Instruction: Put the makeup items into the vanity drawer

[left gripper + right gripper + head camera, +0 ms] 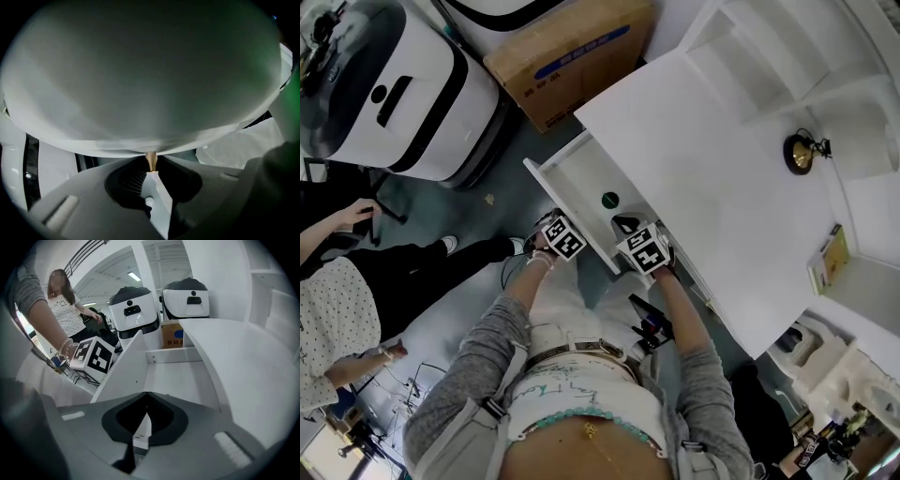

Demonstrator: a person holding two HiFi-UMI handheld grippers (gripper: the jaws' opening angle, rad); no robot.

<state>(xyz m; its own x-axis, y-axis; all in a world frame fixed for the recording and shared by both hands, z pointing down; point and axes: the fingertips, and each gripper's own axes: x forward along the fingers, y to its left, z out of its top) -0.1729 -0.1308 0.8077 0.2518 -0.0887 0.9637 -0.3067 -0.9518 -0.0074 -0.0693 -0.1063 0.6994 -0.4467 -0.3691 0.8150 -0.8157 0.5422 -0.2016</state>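
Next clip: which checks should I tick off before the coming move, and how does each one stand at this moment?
1. Drawer pulled open: ok.
2. Left gripper shut on the small gold knob: ok.
3. Right gripper shut with nothing in it, over the open drawer: ok.
4. Green round item lying inside the drawer: ok.
5. Table cleared of makeup: cannot tell. A gold-and-black round object and a flat box sit there, too small to identify.
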